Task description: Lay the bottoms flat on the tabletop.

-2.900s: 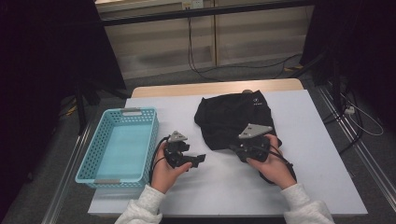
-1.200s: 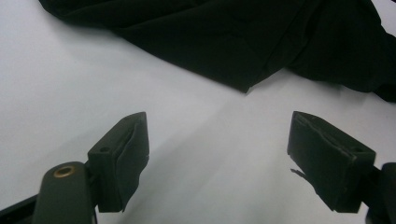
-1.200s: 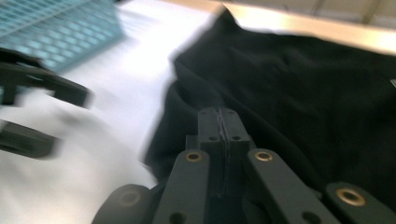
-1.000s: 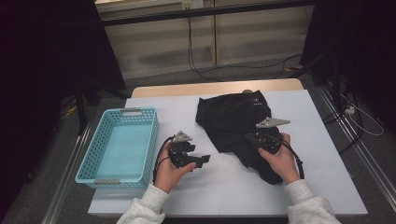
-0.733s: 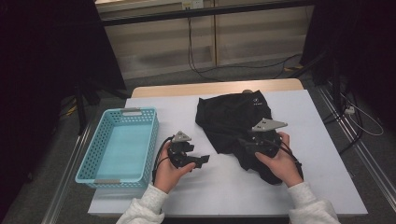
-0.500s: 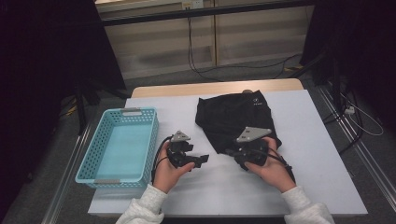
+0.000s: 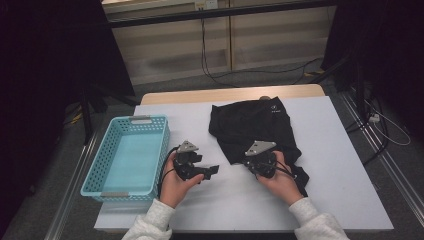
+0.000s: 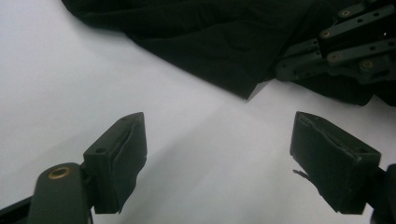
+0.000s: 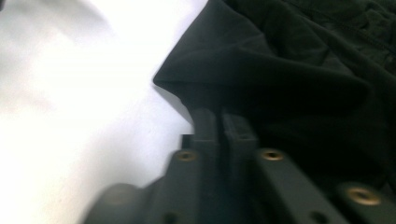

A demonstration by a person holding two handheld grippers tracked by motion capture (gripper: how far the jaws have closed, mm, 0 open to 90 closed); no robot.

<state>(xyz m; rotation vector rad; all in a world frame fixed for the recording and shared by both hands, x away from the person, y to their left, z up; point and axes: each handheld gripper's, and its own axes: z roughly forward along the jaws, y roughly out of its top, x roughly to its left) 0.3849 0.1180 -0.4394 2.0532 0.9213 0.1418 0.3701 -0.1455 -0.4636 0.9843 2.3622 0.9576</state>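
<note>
My right hand-held gripper is clenched on the black garment's near-left corner on the table, for folding. Left hand-held gripper spread wide, empty, waiting beside it.

Right gripper fingers pinched together at the black garment's edge.

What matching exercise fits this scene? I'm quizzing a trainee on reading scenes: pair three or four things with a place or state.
Things:
1. basket
2. black garment
3. left tongs
4. right tongs

Places or states:
A. jaws wide apart over bare table
B. turquoise, at the table's left edge
C. jaws together at a cloth edge
D. crumpled on the white table, right of centre

Pairs: 1-B, 2-D, 3-A, 4-C
</note>
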